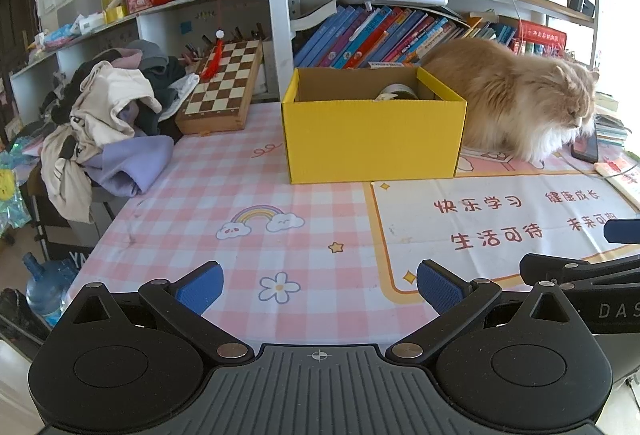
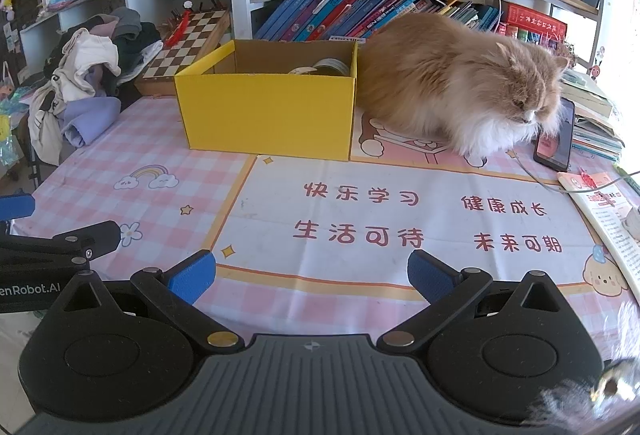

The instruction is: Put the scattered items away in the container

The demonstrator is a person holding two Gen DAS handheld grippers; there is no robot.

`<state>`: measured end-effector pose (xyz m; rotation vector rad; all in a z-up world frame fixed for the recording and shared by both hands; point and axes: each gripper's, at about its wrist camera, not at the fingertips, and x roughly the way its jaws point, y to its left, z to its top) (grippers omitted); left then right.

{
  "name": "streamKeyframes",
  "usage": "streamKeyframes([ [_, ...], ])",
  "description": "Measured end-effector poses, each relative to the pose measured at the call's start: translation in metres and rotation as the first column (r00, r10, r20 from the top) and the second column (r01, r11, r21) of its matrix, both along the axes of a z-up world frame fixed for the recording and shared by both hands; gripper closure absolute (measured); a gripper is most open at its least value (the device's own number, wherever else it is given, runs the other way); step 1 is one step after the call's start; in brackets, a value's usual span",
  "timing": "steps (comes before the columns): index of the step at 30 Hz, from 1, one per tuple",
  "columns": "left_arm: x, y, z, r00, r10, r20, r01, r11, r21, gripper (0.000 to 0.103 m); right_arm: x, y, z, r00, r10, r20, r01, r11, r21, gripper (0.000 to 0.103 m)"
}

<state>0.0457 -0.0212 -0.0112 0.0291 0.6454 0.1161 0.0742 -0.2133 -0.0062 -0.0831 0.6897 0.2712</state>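
A yellow cardboard box (image 1: pixel 374 139) (image 2: pixel 266 113) stands open on the pink checked tablecloth, well beyond both grippers. Inside it I see the top of a round item (image 1: pixel 398 91) (image 2: pixel 330 66) near the right wall. My left gripper (image 1: pixel 320 287) is open near the table's front edge, nothing between its blue pads. My right gripper (image 2: pixel 312 277) is open too, over the white printed panel, also holding nothing. Each gripper shows at the edge of the other's view.
A fluffy orange cat (image 1: pixel 516 99) (image 2: pixel 460 87) lies against the box's right side. A phone (image 2: pixel 556 141) and booklet (image 2: pixel 604 211) lie at the right. A chessboard (image 1: pixel 224 87) and clothes pile (image 1: pixel 108 123) sit at the left. Bookshelves stand behind.
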Motion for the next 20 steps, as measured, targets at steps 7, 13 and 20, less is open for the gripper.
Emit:
streamKeyframes([
  [7,-0.0001,0.0012,0.0002,1.0,0.0,0.001,0.0,1.0,-0.001,0.0,-0.0008,0.0006,0.0008,1.0,-0.001,-0.002,0.001,1.0,-0.001,0.0],
  [13,-0.0027,0.0041,0.0013,1.0,-0.001,0.013,0.001,1.0,-0.018,0.0,0.0,0.0,-0.0002,1.0,0.001,-0.001,-0.001,1.0,-0.002,0.0],
  [20,-0.0033,0.0051,0.0007,1.0,-0.002,0.011,0.002,1.0,-0.023,0.0,-0.0014,0.0013,-0.0001,1.0,0.003,-0.003,-0.003,1.0,-0.004,0.0],
])
